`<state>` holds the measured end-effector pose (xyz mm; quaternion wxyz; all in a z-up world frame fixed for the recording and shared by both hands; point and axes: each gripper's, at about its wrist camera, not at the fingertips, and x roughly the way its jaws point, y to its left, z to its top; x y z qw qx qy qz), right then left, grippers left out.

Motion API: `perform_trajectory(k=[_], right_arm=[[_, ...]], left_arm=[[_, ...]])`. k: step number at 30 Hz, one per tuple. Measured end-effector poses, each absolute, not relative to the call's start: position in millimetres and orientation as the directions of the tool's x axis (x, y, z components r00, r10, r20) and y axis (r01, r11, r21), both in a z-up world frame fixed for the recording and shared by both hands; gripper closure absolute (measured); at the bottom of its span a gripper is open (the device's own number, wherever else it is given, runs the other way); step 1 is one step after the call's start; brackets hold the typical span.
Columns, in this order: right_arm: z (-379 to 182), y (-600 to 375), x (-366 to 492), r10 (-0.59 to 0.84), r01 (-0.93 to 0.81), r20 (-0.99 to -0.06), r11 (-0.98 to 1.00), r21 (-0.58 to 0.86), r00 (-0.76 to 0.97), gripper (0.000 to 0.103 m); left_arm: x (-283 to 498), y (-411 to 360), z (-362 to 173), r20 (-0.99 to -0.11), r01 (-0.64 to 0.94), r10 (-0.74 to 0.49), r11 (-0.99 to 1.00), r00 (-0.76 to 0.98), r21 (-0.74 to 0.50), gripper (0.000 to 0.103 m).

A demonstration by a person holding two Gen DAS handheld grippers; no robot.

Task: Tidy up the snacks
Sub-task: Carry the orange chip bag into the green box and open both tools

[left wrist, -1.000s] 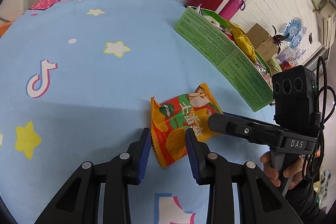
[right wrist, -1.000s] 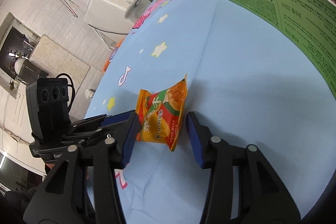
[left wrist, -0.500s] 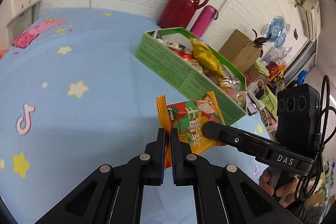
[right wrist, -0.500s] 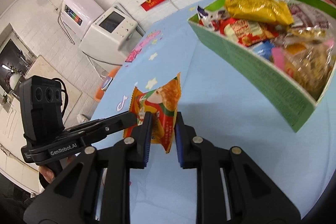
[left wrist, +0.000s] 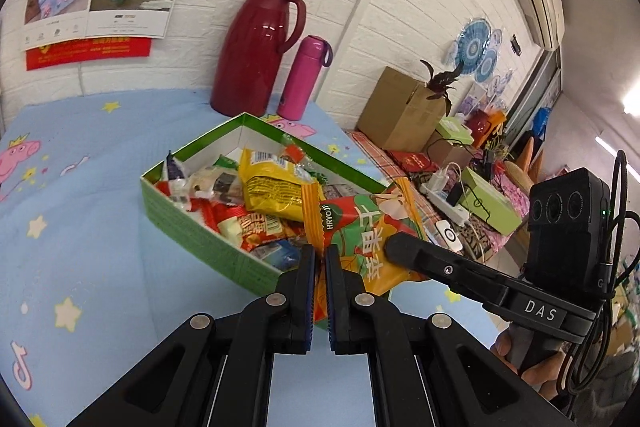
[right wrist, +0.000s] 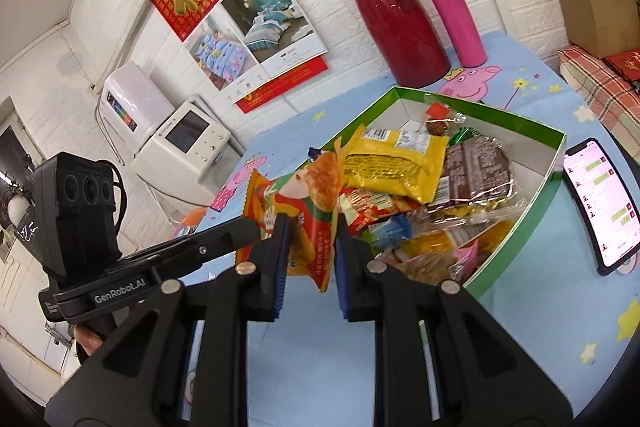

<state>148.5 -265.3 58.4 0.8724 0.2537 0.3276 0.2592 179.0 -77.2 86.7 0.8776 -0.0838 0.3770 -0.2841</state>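
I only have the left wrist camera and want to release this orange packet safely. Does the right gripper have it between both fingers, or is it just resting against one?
Observer: Both. The right gripper is shut on the orange packet, one finger on each face.
Operator: Is anything beside the box that I can't see?
Observer: Yes, a phone with its screen lit lies flat on the cloth, close beside the green box.
Operator: What is behind my packet, inside the box?
Observer: A brown packet lies on top of the pile, next to the yellow packet.
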Motion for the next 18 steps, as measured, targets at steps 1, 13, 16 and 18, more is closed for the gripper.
perform_trajectory(k=[1, 13, 16, 18], right_arm=[[56.6, -267.9, 151.2, 0.613, -0.277, -0.441, 0.738, 0.615, 0.655, 0.080], [15.1, -279.7, 182.8, 0.539, -0.186, -0.555, 0.802, 0.567, 0.633, 0.065], [18.2, -281.3, 175.0, 0.491, -0.184, -0.551, 0.835, 0.519, 0.675, 0.042], [23.9, -283.8, 168.7, 0.469, -0.187, -0.534, 0.847, 0.498, 0.703, 0.033]], left_arm=[[184.9, -82.8, 85.2, -0.618, 0.438, -0.563, 0.823, 0.548, -0.361, 0.100], [228.0, -106.4, 39.4, -0.690, 0.406, -0.523, 0.846, 0.500, -0.346, 0.069], [227.8, -92.9, 32.4, -0.685, 0.326, -0.488, 0.873, 0.541, -0.364, 0.019], [225.0, -84.8, 32.5, -0.670, 0.300, -0.462, 0.887, 0.581, -0.352, 0.018]])
